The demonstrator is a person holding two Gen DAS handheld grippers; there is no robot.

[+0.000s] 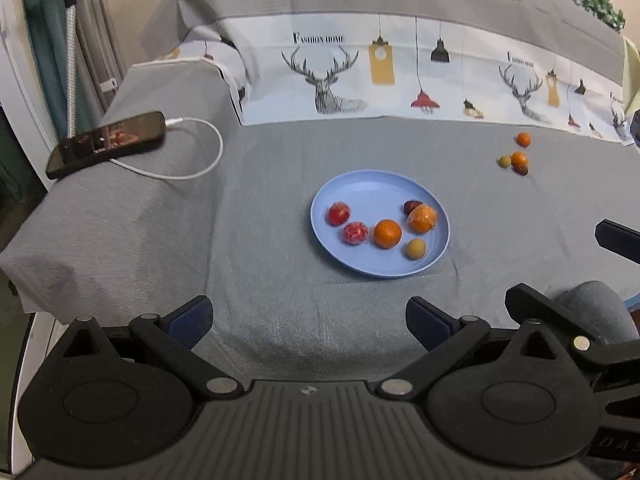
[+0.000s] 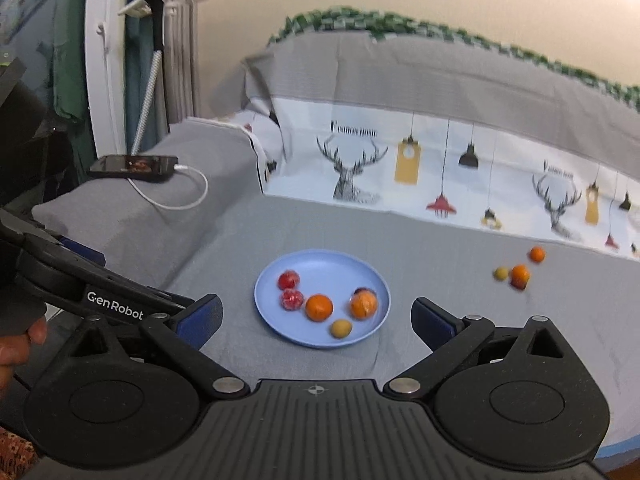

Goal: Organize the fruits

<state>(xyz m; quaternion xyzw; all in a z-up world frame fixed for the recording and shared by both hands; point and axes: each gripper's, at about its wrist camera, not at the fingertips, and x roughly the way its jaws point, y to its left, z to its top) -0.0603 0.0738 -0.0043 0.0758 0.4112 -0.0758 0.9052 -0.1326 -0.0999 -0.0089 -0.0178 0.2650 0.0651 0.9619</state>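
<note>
A: Nearest in the left wrist view: left gripper [image 1: 308, 322], jaws spread wide, nothing between the blue pads [image 1: 191, 317], only grey cloth [image 1: 280, 312] beneath.

B: Same on the right wrist view: right gripper [image 2: 317, 320] gaping wide, empty, well short of the plate. At nine o'clock of it, the other gripper's arm and a hand [image 2: 18, 350] at the frame edge.

A: Next out, dead ahead at twelve o'clock: blue plate [image 1: 380, 188] flat on the cloth. Inside, two red fruits [image 1: 339, 213] at nine o'clock, touching or nearly so; hard to tell.

B: Then an orange [image 1: 387, 233] near the plate's middle, a small yellow-green fruit [image 1: 415, 249] at five o'clock, a wrapped orange fruit [image 1: 422, 218] at three, a dark fruit [image 1: 412, 205] just behind, touching.

A: Further, toward two o'clock, well apart from the plate: a loose cluster on the cloth [image 1: 516, 162], orange, yellowish and dark pieces together, plus a lone small orange [image 1: 523, 139] just beyond.

B: At ten o'clock, on a raised grey cushion: phone [image 1: 106, 144], white cable [image 1: 200, 148] plugged in.

A: Farthest: printed sheet with deer heads [image 1: 320, 76] and lamps.
</note>
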